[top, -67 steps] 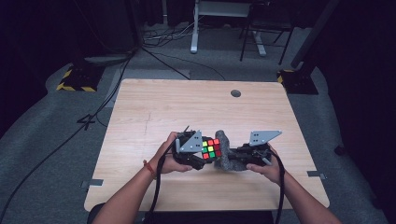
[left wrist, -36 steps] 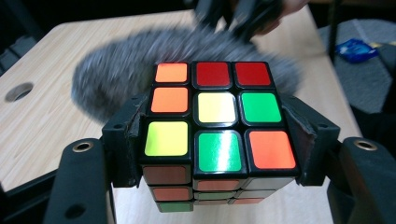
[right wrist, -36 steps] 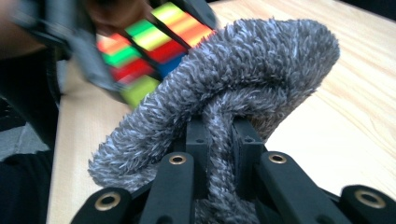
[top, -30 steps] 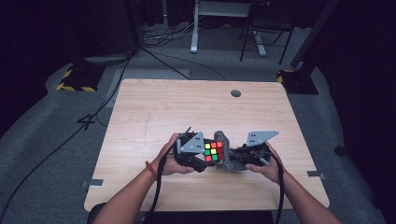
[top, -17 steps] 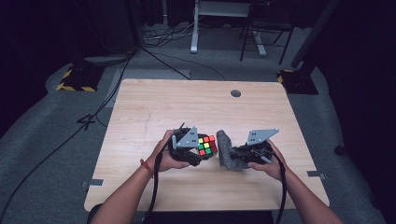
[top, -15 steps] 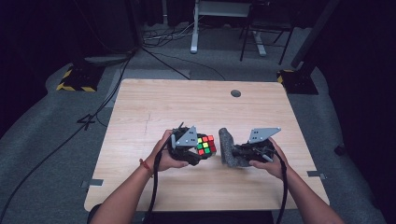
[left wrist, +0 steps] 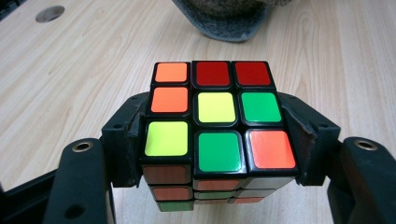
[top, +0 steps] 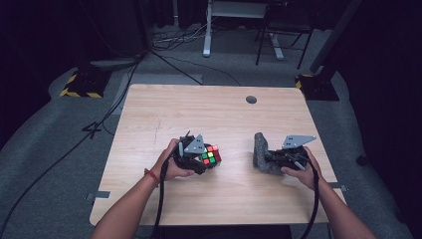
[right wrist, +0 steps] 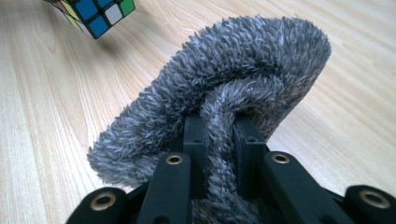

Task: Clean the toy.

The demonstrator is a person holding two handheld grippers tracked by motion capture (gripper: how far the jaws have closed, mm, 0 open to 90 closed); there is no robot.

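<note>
Grey fuzzy cloth (right wrist: 224, 107) pinched in right gripper (right wrist: 219, 135) | left gripper (left wrist: 212, 140) clamps puzzle cube (left wrist: 215, 126)

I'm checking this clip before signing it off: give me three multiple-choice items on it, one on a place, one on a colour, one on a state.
1. Seen from above, where is the puzzle cube relative to the grey fuzzy cloth?
A. to its left
B. to its right
C. on top of it

2. What colour is the middle square of the cube's top face in the left gripper view?
A. blue
B. yellow
C. white

3. What is the right claw doing?
A. hanging open over bare table
B. gripping the cube
C. pinching a fold of the cloth

Answers:
1 A, the cube sits in the left claw, apart from the cloth.
2 B, yellow between orange and green.
3 C, fuzzy pile is squeezed between its jaws.
</note>
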